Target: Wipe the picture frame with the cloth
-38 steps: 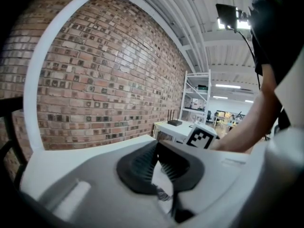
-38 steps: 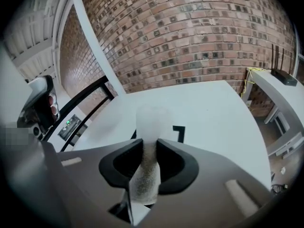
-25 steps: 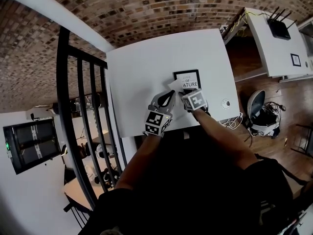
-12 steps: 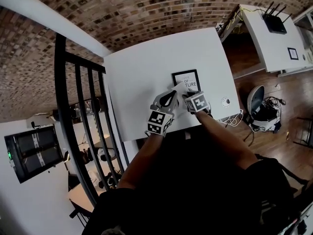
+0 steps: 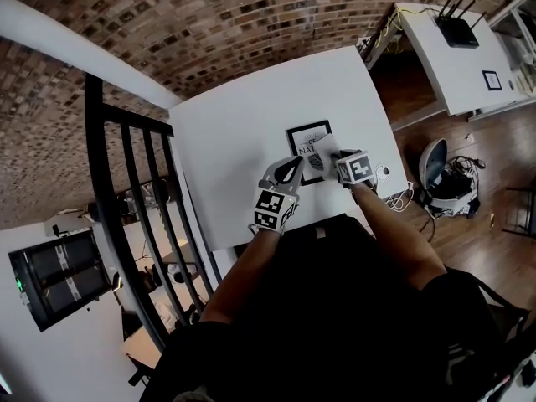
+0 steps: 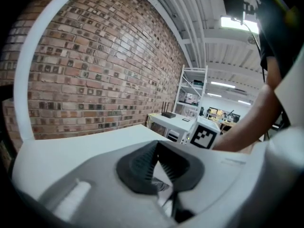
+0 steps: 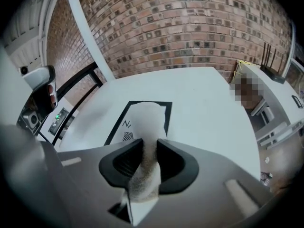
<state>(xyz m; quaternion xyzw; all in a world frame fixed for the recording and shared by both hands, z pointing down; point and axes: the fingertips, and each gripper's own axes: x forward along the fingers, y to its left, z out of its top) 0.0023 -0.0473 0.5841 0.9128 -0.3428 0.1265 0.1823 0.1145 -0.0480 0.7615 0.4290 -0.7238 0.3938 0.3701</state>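
the white table (image 5: 243, 115) filled the middle of the head view, and the black-edged picture frame (image 5: 300, 141) lay flat on it with its printed sheet facing up. the left gripper (image 5: 289, 167) rested at the frame's near-left corner, and its own view showed the dark pads drawn together at their tips with nothing caught between them, only a sliver of the frame's print visible through the gap behind. it looked placed to steady the frame rather than grip it. the right gripper (image 5: 339, 162) stood just off the frame's right edge, jaws pinched firmly on the white cloth (image 5: 322, 151), which trailed out ahead of the jaws and lay on the frame's glass. in the right gripper view the cloth (image 7: 147, 127) ran up from between the pads and draped over the frame's near portion, covering part of the lettering. a second earlier the cloth had sat at the frame's left side with the right gripper below the frame. half a second earlier it was nearer the frame's middle, and by this moment it had been dragged over to the frame's right half. that read as one sideways stroke across the glass nearly finished, so the wiping was well under way, though the frame's far edge and left border still looked untouched by this pass.
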